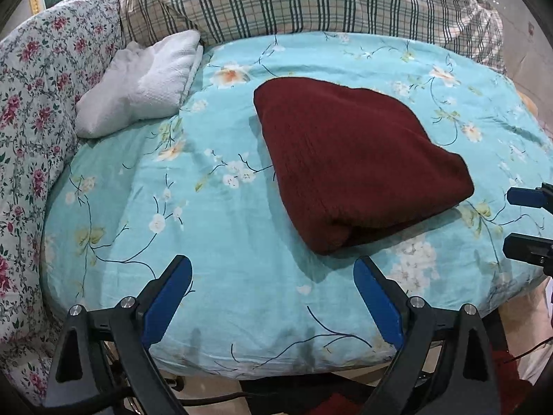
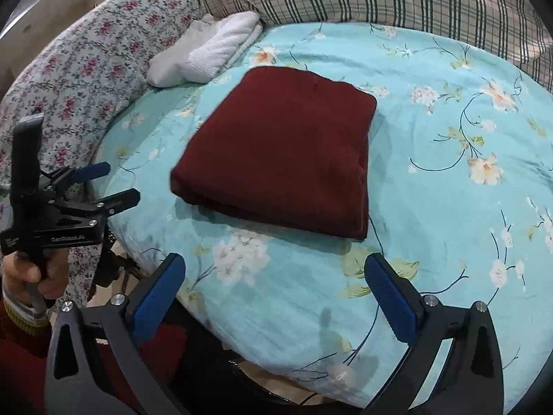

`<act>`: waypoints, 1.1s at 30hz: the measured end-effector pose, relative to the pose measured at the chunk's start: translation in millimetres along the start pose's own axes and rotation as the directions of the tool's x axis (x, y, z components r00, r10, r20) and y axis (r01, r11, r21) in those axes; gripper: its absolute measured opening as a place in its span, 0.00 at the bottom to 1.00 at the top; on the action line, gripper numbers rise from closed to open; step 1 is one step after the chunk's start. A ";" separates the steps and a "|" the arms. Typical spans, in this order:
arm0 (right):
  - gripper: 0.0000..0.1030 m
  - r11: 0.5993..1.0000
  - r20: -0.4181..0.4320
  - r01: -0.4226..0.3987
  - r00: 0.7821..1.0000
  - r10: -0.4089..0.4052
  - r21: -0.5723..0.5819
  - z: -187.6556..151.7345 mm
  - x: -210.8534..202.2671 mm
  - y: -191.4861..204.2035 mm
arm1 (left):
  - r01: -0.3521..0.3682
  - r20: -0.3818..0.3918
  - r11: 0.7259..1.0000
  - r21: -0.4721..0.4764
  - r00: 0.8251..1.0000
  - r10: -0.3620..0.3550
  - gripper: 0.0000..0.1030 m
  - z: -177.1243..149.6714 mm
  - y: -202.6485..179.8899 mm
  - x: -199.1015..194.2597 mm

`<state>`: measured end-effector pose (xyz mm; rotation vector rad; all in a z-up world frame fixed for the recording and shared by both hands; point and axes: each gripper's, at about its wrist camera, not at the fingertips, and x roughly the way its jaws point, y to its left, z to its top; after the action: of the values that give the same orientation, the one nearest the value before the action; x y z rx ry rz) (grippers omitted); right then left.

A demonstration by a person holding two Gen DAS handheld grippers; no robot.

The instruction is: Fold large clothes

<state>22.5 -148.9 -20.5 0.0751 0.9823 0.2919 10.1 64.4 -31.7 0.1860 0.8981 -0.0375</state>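
A dark red knitted garment [image 1: 349, 162] lies folded into a thick rectangle on the turquoise floral bed sheet [image 1: 207, 235]; it also shows in the right wrist view [image 2: 283, 159]. My left gripper [image 1: 273, 269] is open and empty, held over the near edge of the bed, short of the garment; it also shows in the right wrist view [image 2: 114, 185] at the left. My right gripper [image 2: 276, 269] is open and empty, just in front of the garment's near edge; its fingertips show in the left wrist view [image 1: 518, 221] at the right edge.
A folded white towel [image 1: 145, 83] lies at the back left of the bed. A pink floral quilt [image 1: 38, 114] runs along the left side. A plaid blanket [image 1: 293, 0] is bunched along the back. The bed's near edge drops off just under the grippers.
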 end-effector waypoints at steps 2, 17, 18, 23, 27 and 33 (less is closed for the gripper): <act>1.00 1.000 -0.004 -0.003 1.000 0.003 0.012 2.3 4.1 -3.4 | -0.001 0.000 1.000 0.007 1.000 0.001 0.92 1.8 -2.7 2.6; 1.00 1.000 -0.005 -0.001 1.000 0.001 0.020 18.4 13.2 -5.9 | -0.028 0.020 0.999 0.024 0.999 0.027 0.92 15.8 -15.2 12.2; 1.00 1.000 -0.004 -0.001 1.000 0.001 0.018 19.2 13.1 -5.3 | -0.026 0.022 0.999 0.022 0.999 0.026 0.92 16.6 -14.9 12.1; 1.00 1.000 0.003 0.001 1.000 -0.001 0.008 23.8 13.3 -2.0 | -0.032 0.028 0.999 0.021 0.999 0.031 0.92 19.8 -14.8 11.5; 1.00 1.000 0.007 0.003 1.000 -0.003 0.001 26.5 13.4 0.6 | -0.036 0.031 0.999 0.015 0.999 0.036 0.92 21.3 -14.7 10.5; 1.00 1.000 0.010 0.005 1.000 -0.005 -0.004 30.0 13.1 2.0 | -0.040 0.034 0.999 0.013 0.999 0.040 0.92 22.8 -15.0 10.3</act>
<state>53.7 -141.3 -14.0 0.0700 0.9718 0.2890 32.5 46.2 -28.1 0.2152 0.8602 -0.0096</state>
